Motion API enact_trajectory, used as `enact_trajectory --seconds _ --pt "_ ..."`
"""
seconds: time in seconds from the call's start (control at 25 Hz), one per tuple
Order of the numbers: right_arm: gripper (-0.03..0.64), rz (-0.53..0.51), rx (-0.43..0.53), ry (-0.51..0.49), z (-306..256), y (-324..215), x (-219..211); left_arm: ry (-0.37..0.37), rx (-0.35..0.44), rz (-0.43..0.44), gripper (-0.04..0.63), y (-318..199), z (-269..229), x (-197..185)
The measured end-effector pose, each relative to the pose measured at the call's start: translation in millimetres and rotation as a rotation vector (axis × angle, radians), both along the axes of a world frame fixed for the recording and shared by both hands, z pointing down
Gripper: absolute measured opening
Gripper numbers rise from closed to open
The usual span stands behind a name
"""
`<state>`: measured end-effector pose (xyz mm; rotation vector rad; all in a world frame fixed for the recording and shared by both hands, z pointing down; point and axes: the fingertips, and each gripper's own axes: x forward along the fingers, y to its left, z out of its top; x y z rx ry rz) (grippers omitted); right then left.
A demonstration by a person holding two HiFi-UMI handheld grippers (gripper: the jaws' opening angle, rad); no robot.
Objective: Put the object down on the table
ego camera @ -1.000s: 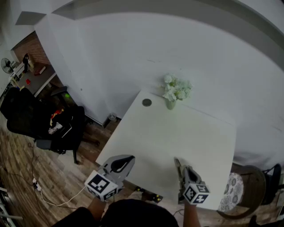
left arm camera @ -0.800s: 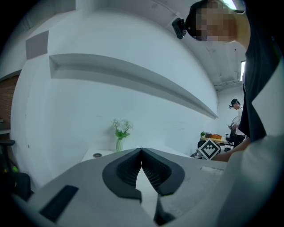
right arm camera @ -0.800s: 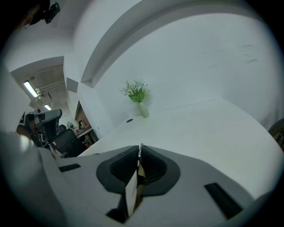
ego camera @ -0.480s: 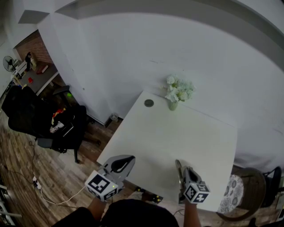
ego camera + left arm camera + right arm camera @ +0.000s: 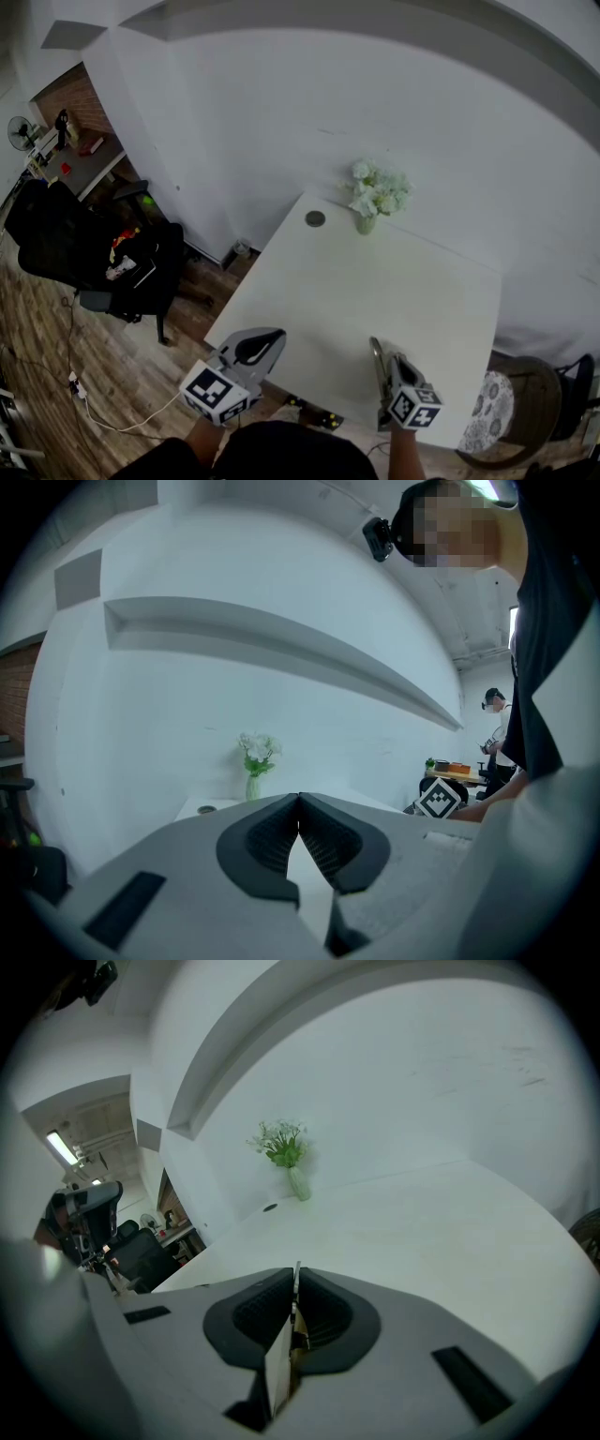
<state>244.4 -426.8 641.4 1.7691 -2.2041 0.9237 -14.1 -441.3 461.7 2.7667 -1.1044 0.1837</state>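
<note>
— thin card [image 5: 277, 1368] stands edge-on, pinched in the right gripper [image 5: 294, 1281] near the front edge of the white table [image 5: 412, 291]. best way down?
— bring it low over bare tabletop, tilt flat, then let go. left gripper [image 5: 300, 803]: jaws together, nothing in them. only the right gripper view shows the pinch.

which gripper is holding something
The right gripper: a thin flat object is pinched between its jaws. The left gripper is shut with nothing in it.

Head view looks steeply down; gripper views (low, level) share its table [image 5: 394, 300] and vase [image 5: 365, 223].
</note>
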Motion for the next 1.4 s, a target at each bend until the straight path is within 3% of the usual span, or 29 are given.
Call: enact_trajectory --seconds 1.04,1.4 --pt "0.02 -0.023 -0.058 -0.023 22.6 9.1 -2.1 0.008 0.004 -0.031 0.0 13.7 -0.7 -10.0" --pt "0.023 0.013 -0.052 -0.06 18.8 5.2 4.6 0.012 0.0 -0.035 0.0 15.6 0.2 -11.5"
